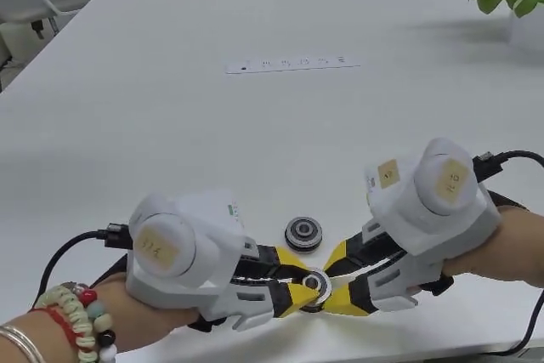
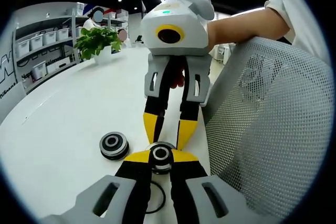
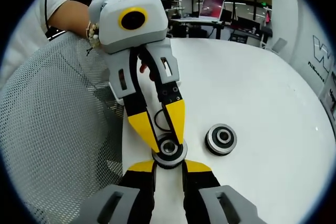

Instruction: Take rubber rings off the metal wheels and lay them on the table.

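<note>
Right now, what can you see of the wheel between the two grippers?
The wheel is small and round: a shiny metal hub with a dark bore, ringed by a dark band that looks like its rubber ring, still on. It lies flat, low at the front edge of the white table; whether it rests on it I cannot tell. The yellow-tipped jaws of the left gripper and the right gripper clamp its rim from opposite sides.

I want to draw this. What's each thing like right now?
Held wheel: pinched from both sides.
Left gripper: jaws shut on that wheel.
Right gripper: jaws shut on that wheel.
Other wheel: lying flat, untouched.
Rubber ring: off, flat on the table.
</note>
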### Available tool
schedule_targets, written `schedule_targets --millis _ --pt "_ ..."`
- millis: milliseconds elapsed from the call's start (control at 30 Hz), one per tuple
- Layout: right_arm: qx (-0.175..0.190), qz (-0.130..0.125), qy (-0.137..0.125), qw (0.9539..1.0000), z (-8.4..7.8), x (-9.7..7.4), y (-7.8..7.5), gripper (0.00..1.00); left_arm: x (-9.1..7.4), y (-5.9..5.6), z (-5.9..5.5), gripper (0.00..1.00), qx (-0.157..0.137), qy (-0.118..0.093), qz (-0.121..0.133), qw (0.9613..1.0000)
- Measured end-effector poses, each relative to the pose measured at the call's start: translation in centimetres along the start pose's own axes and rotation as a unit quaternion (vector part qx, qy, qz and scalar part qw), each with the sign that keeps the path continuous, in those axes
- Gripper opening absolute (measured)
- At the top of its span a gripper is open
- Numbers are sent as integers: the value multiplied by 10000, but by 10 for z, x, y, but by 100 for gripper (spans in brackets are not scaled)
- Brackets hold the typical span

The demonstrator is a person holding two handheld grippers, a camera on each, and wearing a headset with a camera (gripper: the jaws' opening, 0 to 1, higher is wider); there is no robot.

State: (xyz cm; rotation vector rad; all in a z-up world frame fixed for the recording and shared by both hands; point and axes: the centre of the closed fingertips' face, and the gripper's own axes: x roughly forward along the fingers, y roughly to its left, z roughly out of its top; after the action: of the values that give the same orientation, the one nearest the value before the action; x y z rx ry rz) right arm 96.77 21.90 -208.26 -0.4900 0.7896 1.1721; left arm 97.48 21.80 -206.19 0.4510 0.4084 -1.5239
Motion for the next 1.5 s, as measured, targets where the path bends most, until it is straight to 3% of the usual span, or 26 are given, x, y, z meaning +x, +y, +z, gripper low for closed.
schedule_targets --millis 67,100,333,533,633,700,733,900,933,967,1033,1067,1100,1233,1333,1367,1400,1433,1500 --pt "-192 -80 188 9996 -6 -2 -3 8 0 0 0 7 4 0 -2 10000" --pt "-129 -81 130 9998 -5 -2 -2 3 0 0 0 7 3 0 -4 10000" --pt "20 -132 95 9999 -5 -3 -5 0 -1 0 0 7 4 3 6 10000" --pt "1037 -170 -13 9945 -7 -2 -9 0 -1 0 0 7 0 5 16 10000" --pt "1249 -158 -77 9920 -8 -2 -11 0 -1 0 0 7 6 4 27 10000" --pt "1703 -128 -154 9852 -8 -2 -10 0 -1 0 0 7 4 3 27 10000" --pt "1606 -118 -155 9868 -9 -2 -12 0 -1 0 0 7 4 3 26 10000" --pt "1766 -176 -171 9840 -8 -3 -15 0 -1 2 -1 7 2 8 57 10000" --pt "1954 -183 -184 9804 -7 -2 -16 0 -1 2 -1 7 -3 9 59 10000" --pt "2350 -104 -185 9718 -7 -3 -15 0 -1 2 -1 7 -4 9 54 10000" --pt "2680 -49 -265 9630 -6 -4 -17 0 -1 2 -1 7 0 12 54 10000" --pt "2968 9 -324 9544 -6 -5 -17 0 -1 2 -1 7 6 11 54 10000" --pt "3090 35 -366 9503 -5 -6 -18 0 -1 2 -1 7 10 8 56 10000" --pt "3207 72 -439 9461 -4 -10 -16 0 0 3 0 7 11 3 73 10000" --pt "3516 255 -605 9338 4 -16 -14 0 0 3 0 7 13 4 78 10000" --pt "3490 323 -682 9341 9 -19 -15 0 0 3 0 7 15 4 80 10000" --pt "3446 221 -533 9370 5 -17 -15 0 0 3 0 7 18 10 90 10000" --pt "3416 203 -556 9380 7 -15 -13 0 0 3 0 7 7 14 92 10000" --pt "3424 207 -514 9379 8 -16 -12 0 0 3 0 7 24 22 95 9999"
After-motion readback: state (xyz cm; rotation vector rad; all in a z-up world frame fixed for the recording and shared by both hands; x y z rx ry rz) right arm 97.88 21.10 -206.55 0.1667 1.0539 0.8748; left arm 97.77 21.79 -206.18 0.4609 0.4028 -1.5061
